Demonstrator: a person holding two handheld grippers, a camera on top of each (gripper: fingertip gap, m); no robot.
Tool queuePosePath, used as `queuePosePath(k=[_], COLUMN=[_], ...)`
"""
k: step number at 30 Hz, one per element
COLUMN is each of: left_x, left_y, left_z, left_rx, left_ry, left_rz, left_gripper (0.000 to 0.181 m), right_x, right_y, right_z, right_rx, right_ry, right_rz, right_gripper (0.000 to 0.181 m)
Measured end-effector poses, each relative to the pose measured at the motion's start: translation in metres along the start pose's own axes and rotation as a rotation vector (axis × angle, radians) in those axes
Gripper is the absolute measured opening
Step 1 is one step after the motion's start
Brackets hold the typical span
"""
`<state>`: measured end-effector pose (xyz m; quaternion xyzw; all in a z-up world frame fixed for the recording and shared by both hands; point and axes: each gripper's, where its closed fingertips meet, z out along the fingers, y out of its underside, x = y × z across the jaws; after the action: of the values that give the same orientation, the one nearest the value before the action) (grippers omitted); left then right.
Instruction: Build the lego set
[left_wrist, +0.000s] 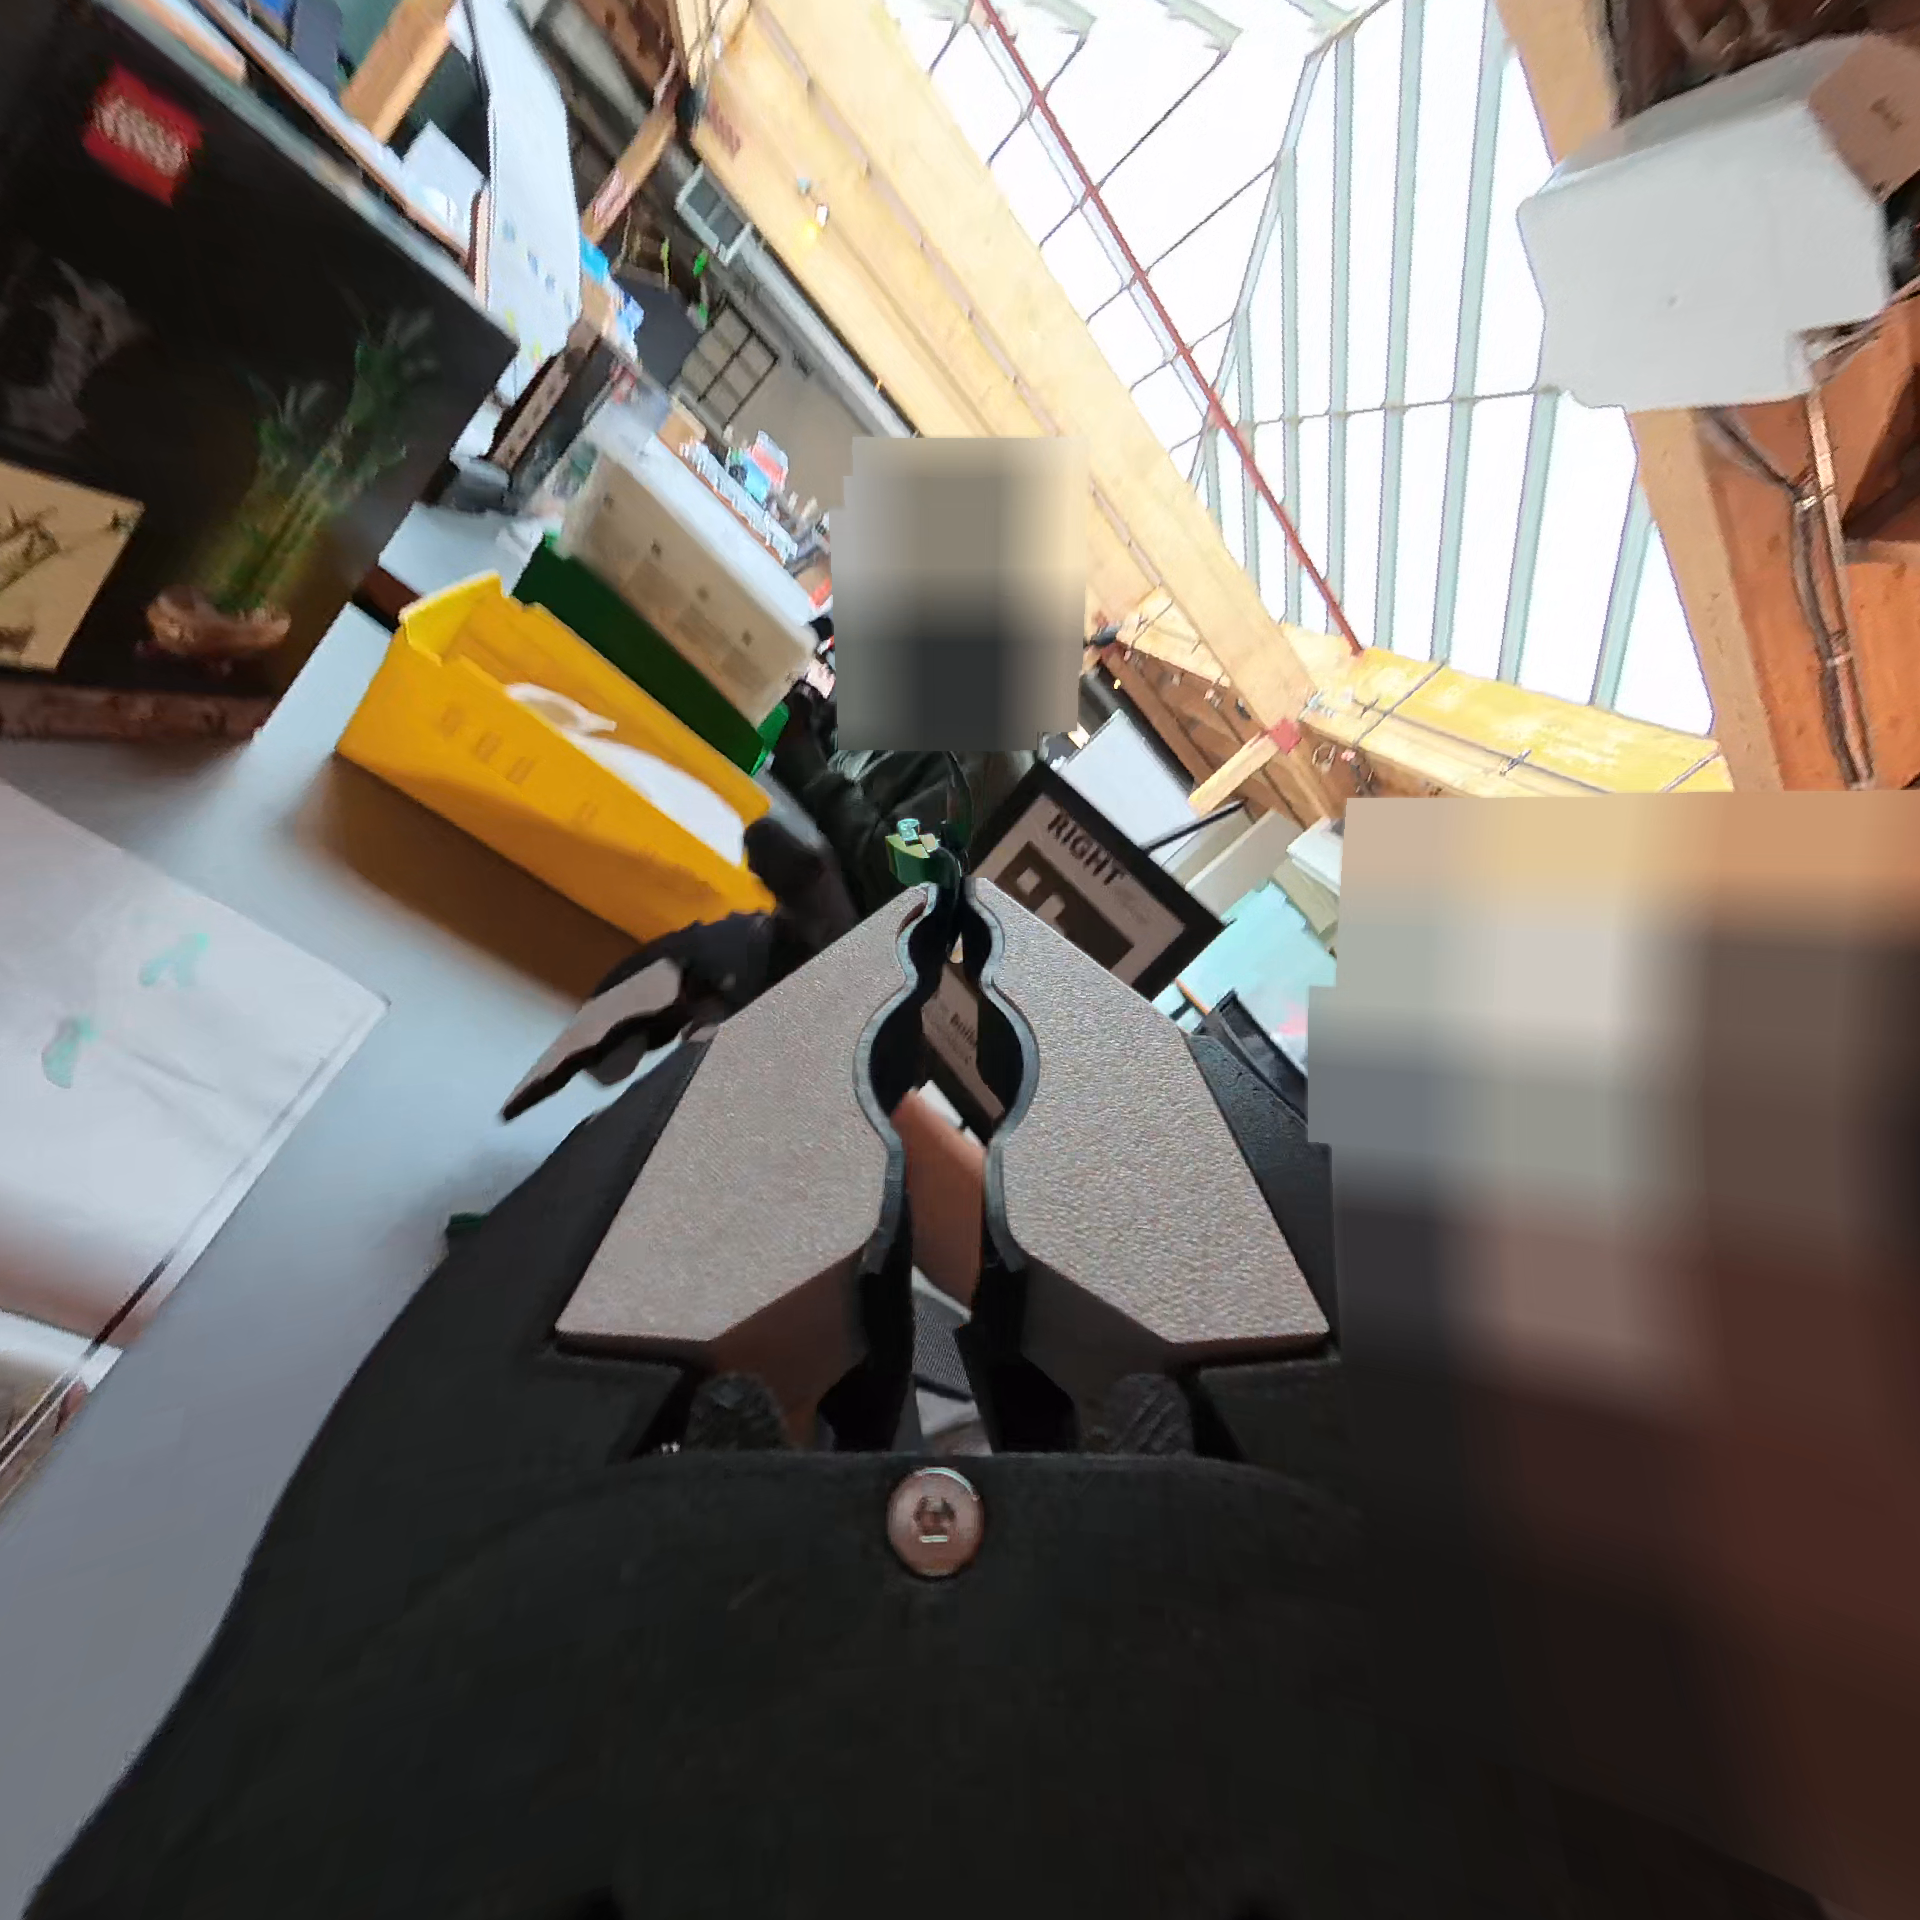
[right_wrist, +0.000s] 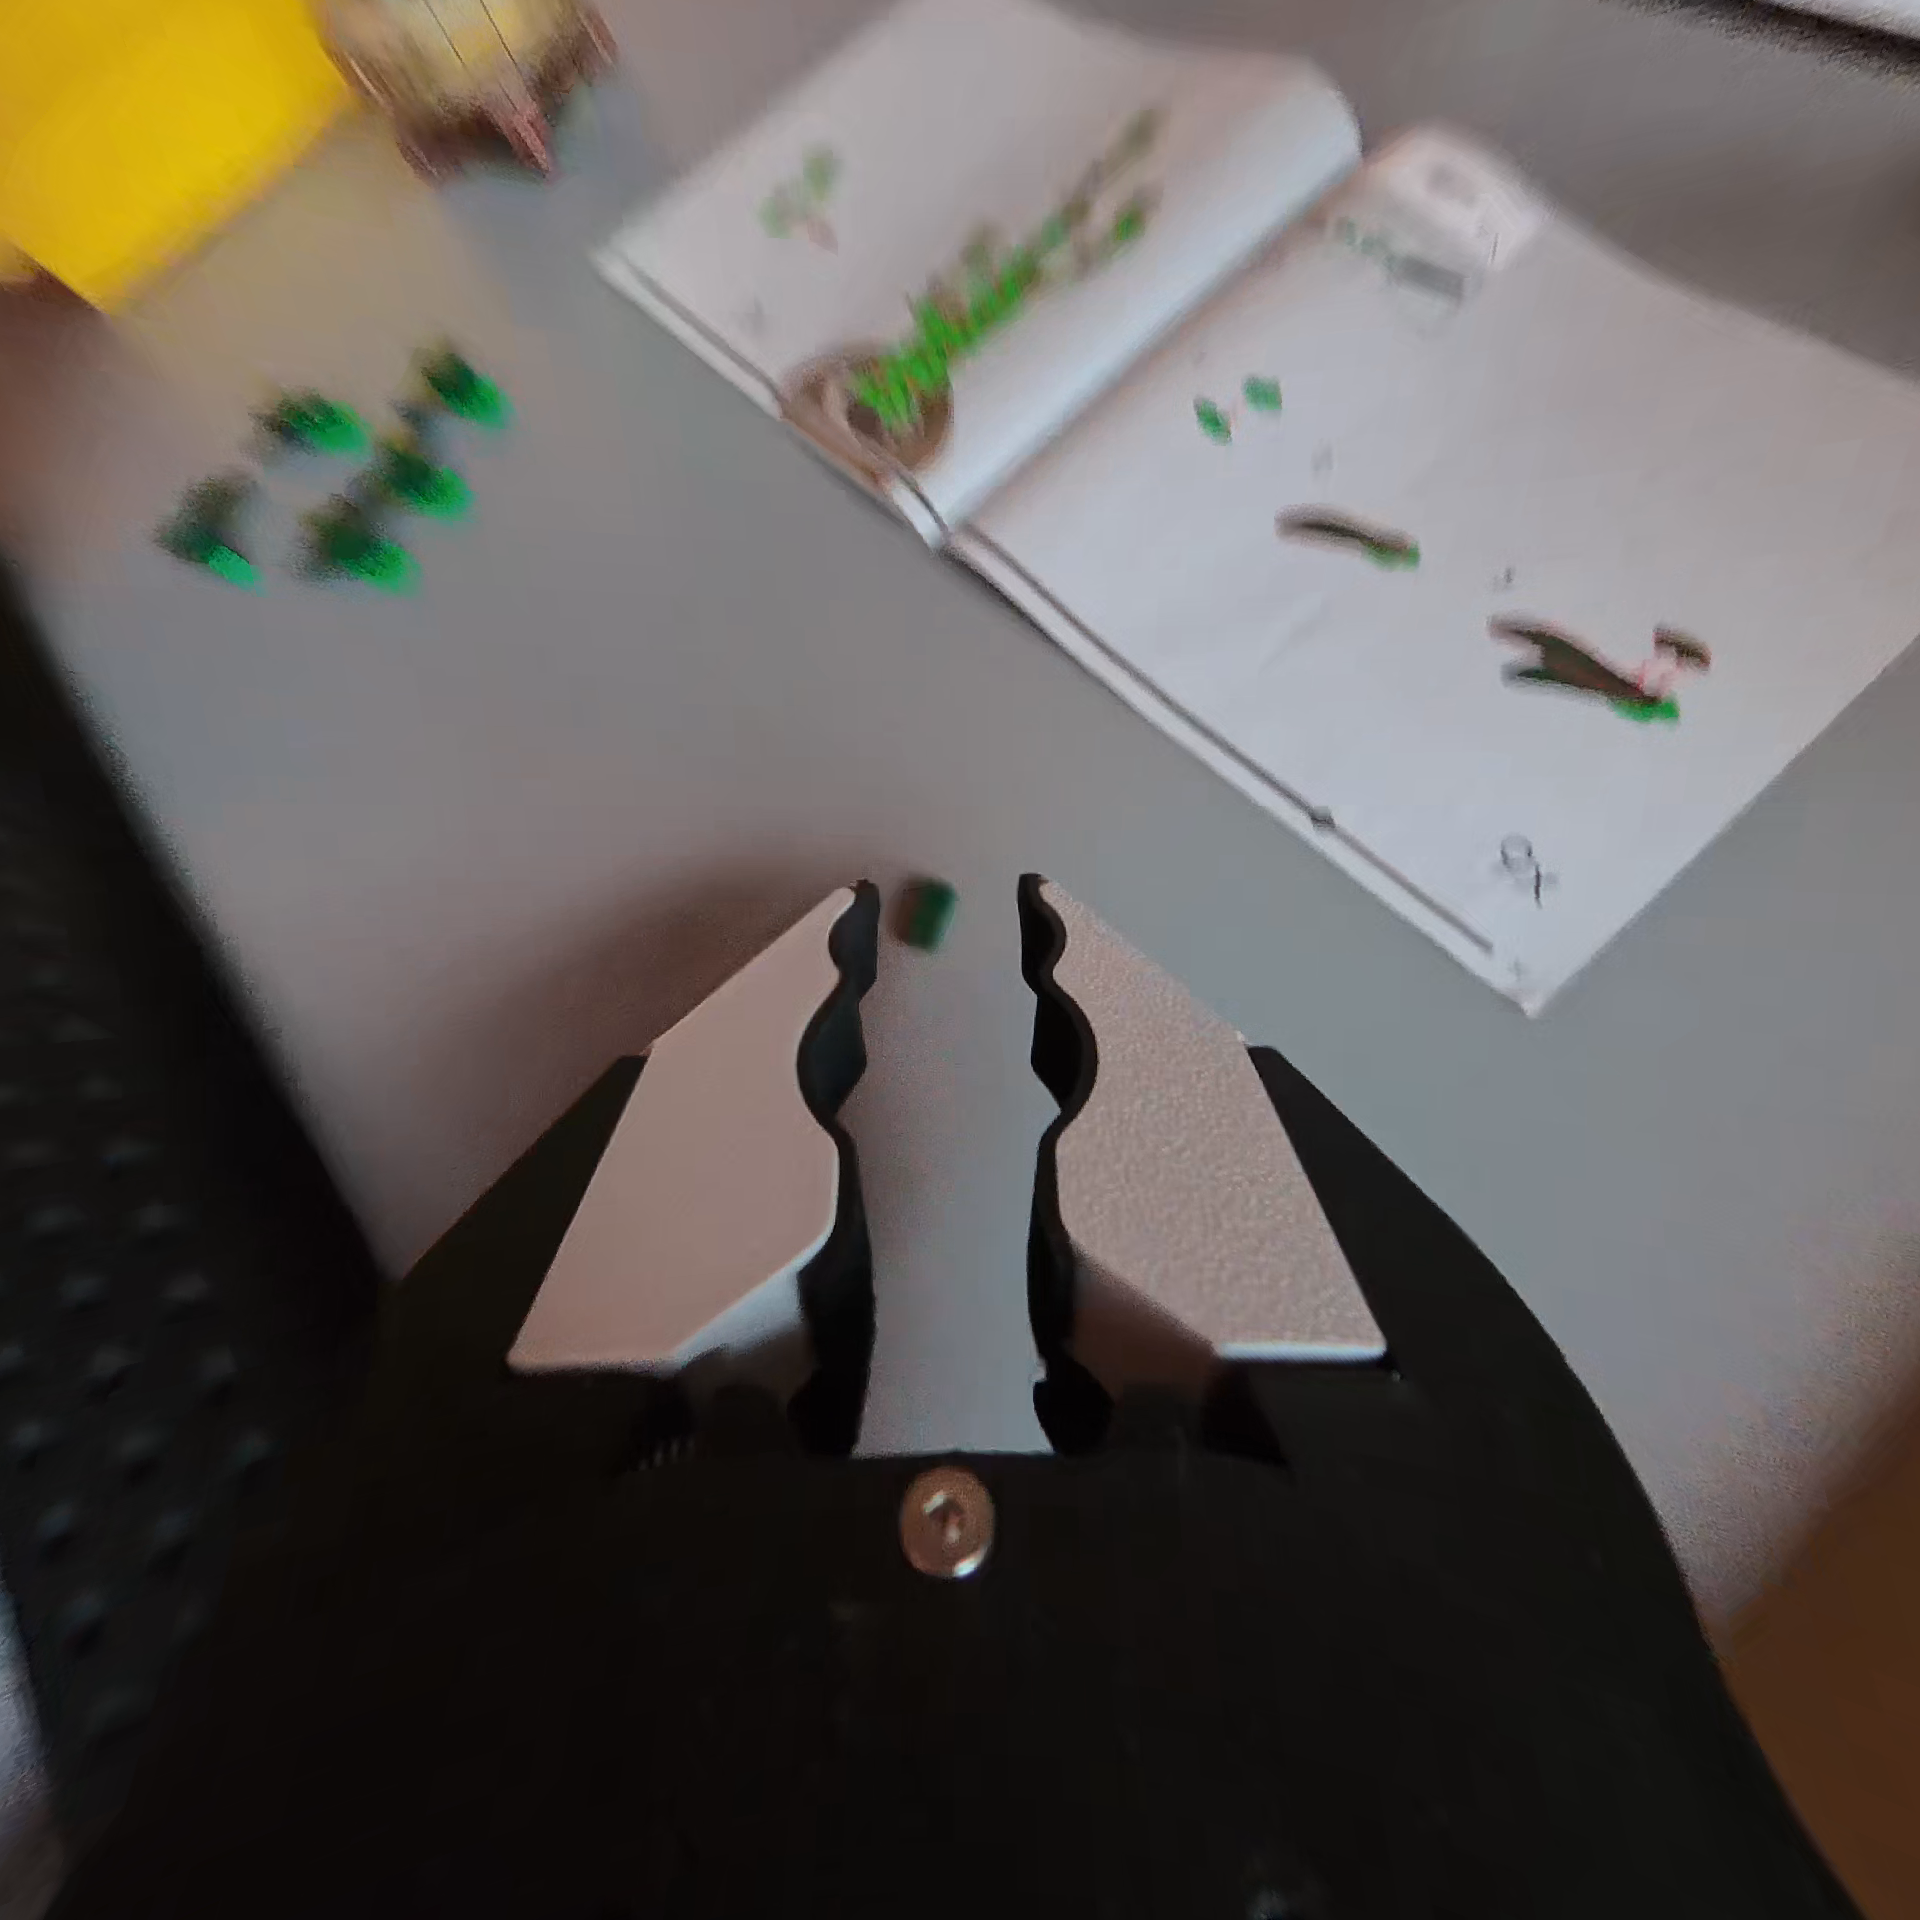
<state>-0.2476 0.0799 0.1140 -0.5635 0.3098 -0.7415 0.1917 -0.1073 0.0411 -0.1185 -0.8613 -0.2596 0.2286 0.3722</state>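
While my left gripper (left_wrist: 943, 902) is raised toward the skylight, its jaws pinch a thin dark stem carrying a small green lego piece (left_wrist: 908, 854) just past the tips; my right gripper (right_wrist: 940, 896) hangs parted over the grey table (right_wrist: 644, 748), a small green brick (right_wrist: 925, 912) lying between its tips; blurred green leaf pieces (right_wrist: 332, 478) sit well left, beside the open instruction booklet (right_wrist: 1299, 499).

Small green piece (left_wrist: 912, 854) seen pinched upright, aloft. Dark green brick (right_wrist: 925, 912) and leaf pieces (right_wrist: 343, 478) found loose on table (right_wrist: 582, 727).
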Motion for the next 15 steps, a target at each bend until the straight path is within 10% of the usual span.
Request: queuePosePath(k=[7, 15], left_x=[-0.050, -0.067], left_y=[0.026, 0.041], left_z=[0.029, 0.026], left_rx=[-0.114, -0.174], left_ry=[-0.076, -0.084], left_rz=[-0.105, -0.189], left_gripper=[0.000, 0.000], right_x=[-0.052, -0.061], right_y=[-0.134, -0.157], right_z=[-0.054, -0.017], right_rx=[0.489, 0.516], right_ry=[-0.189, -0.094], right_rz=[-0.222, -0.551], right_gripper=[0.046, 0.039])
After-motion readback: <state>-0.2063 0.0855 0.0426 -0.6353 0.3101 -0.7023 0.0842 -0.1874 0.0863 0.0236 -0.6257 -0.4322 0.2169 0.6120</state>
